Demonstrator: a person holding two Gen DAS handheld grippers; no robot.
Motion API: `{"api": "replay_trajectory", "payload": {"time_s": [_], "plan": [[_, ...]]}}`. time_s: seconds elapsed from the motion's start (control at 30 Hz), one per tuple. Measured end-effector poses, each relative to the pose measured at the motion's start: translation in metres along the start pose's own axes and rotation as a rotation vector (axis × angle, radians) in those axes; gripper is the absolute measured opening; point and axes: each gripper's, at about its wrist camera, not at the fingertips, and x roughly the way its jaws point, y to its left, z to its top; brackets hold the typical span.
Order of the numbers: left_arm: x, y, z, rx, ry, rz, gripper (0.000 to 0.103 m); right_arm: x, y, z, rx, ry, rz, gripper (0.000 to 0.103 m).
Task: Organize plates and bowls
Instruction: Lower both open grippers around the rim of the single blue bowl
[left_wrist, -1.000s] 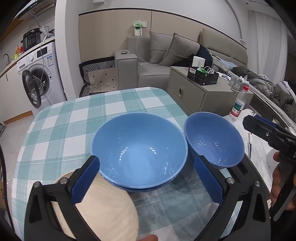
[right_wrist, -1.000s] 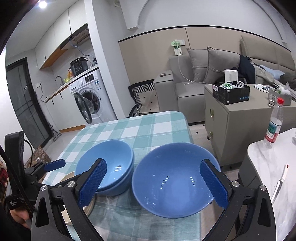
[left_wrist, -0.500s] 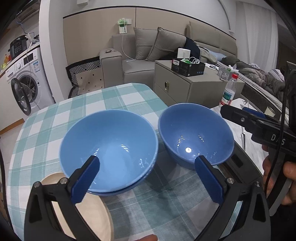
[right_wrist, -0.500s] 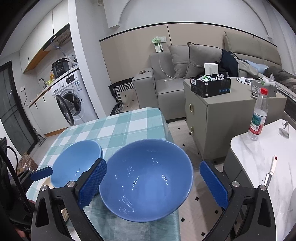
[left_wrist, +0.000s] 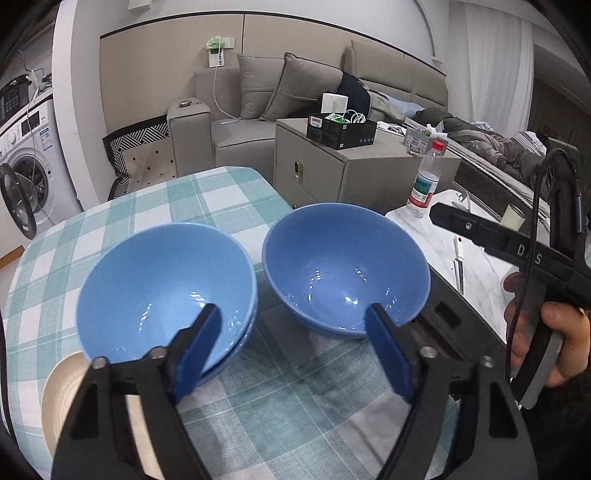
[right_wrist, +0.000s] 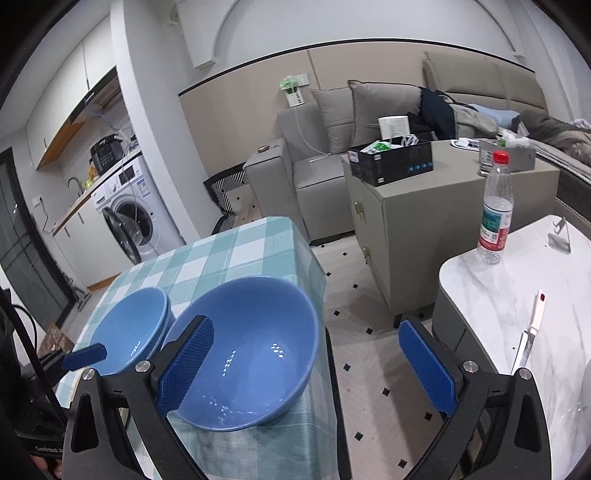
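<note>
Two stacked blue bowls sit on the checked tablecloth, and partly over a cream plate at the lower left. A single blue bowl stands just right of them at the table's right edge; it also shows in the right wrist view, beside the stack. My left gripper is open and empty, above the gap between the bowls. My right gripper is open and empty, its left finger over the single bowl and its right finger past the table edge.
A white marble table at the right holds a water bottle and a knife. A grey cabinet, a sofa and a washing machine stand behind. Floor lies between the tables.
Both grippers have swung to the right, so the bowls sit further left in both views. The left gripper's jaws have narrowed somewhat. The bowls and plate have not moved.
</note>
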Motion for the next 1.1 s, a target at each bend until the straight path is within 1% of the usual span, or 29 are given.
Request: {"api": "replay_trajectory", "payload": {"time_s": [0.07, 0.13, 0.2, 0.27, 0.33, 0.47, 0.6, 0.67, 0.7, 0.73, 0.9, 0.97, 1.1], "plan": [[0.003, -0.002, 0.0, 0.003, 0.012, -0.009, 0.066, -0.001, -0.006, 0.0, 0.019, -0.002, 0.009, 0.102], [0.007, -0.006, 0.0, 0.006, 0.02, -0.012, 0.063, -0.002, -0.01, 0.0, 0.027, -0.008, 0.017, 0.102], [0.01, -0.009, 0.0, 0.006, 0.028, -0.02, 0.062, -0.002, -0.01, 0.0, 0.028, -0.012, 0.024, 0.102], [0.015, -0.011, 0.0, 0.0, 0.041, -0.025, 0.06, 0.0, -0.01, 0.0, 0.024, -0.012, 0.027, 0.098], [0.019, -0.011, 0.0, -0.012, 0.054, -0.031, 0.06, 0.003, -0.007, -0.001, 0.024, -0.003, 0.026, 0.09], [0.027, -0.011, 0.0, -0.032, 0.061, -0.022, 0.059, 0.01, -0.006, -0.004, 0.019, 0.019, 0.024, 0.082], [0.035, -0.008, 0.002, -0.059, 0.069, -0.023, 0.058, 0.02, -0.006, -0.008, 0.02, 0.044, 0.023, 0.081], [0.038, -0.008, 0.002, -0.066, 0.076, -0.028, 0.057, 0.025, -0.007, -0.01, 0.032, 0.058, 0.029, 0.079], [0.039, -0.009, 0.002, -0.065, 0.077, -0.026, 0.057, 0.029, -0.008, -0.011, 0.039, 0.072, 0.029, 0.073], [0.04, -0.01, 0.002, -0.063, 0.079, -0.023, 0.057, 0.032, -0.008, -0.012, 0.04, 0.08, 0.026, 0.07], [0.045, -0.012, 0.001, -0.064, 0.086, -0.024, 0.057, 0.046, -0.007, -0.018, 0.04, 0.121, 0.023, 0.069], [0.046, -0.012, 0.001, -0.061, 0.086, -0.013, 0.053, 0.05, -0.005, -0.02, 0.033, 0.126, 0.025, 0.062], [0.048, -0.012, 0.002, -0.056, 0.089, -0.017, 0.053, 0.056, -0.002, -0.024, 0.031, 0.137, 0.02, 0.053]]}}
